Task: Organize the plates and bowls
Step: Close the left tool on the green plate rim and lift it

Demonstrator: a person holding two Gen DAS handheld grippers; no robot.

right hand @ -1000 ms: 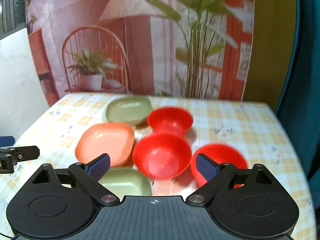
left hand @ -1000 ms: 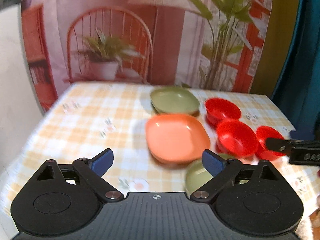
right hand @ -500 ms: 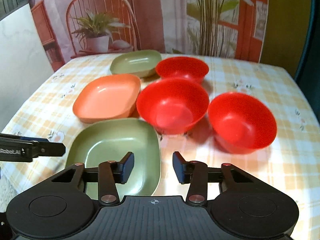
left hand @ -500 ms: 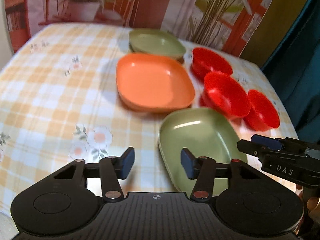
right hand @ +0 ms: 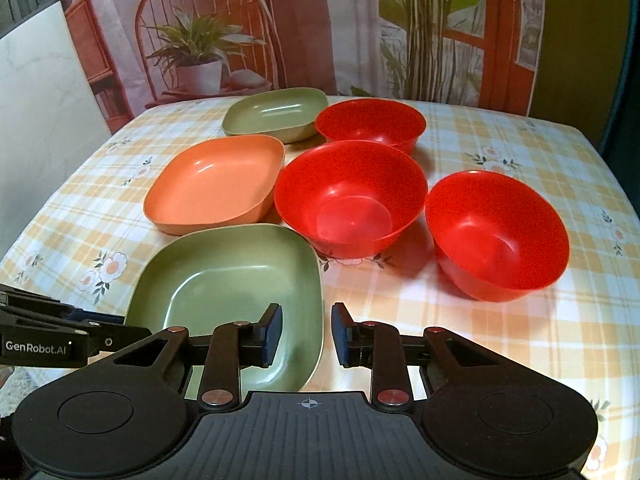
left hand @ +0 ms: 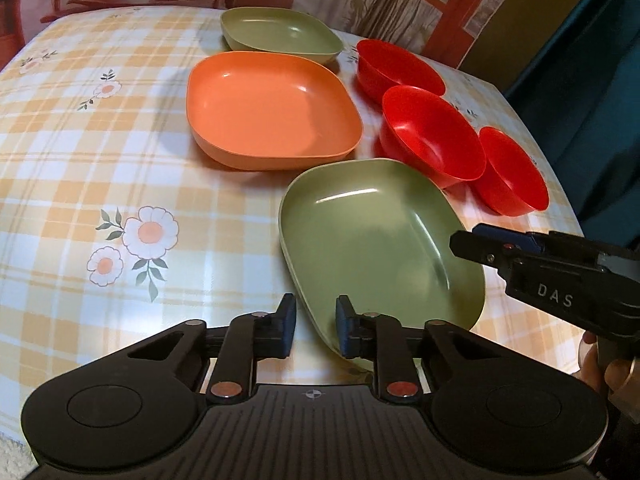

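A near green plate [left hand: 372, 236] lies at the table's front; it also shows in the right wrist view [right hand: 236, 280]. Behind it lie an orange plate [left hand: 268, 108] [right hand: 216, 180] and a far green plate [left hand: 280, 34] [right hand: 278, 112]. Three red bowls stand to the right: far [left hand: 400, 66] [right hand: 370, 122], middle [left hand: 432, 136] [right hand: 350, 196], near [left hand: 512, 172] [right hand: 498, 232]. My left gripper [left hand: 316, 328] is narrowly open, its jaws astride the near green plate's left rim. My right gripper [right hand: 307, 334] is narrowly open astride that plate's right rim. Neither is clamped.
A yellow checked tablecloth [left hand: 100, 160] with flower prints covers the table [right hand: 520, 340]. A printed backdrop [right hand: 280, 20] hangs behind the table. The table's right edge is near the bowls, with a dark curtain [left hand: 600, 60] beyond.
Both grippers dropped and came forward to the near green plate. Their jaws narrowed from wide open to a small gap around its rim.
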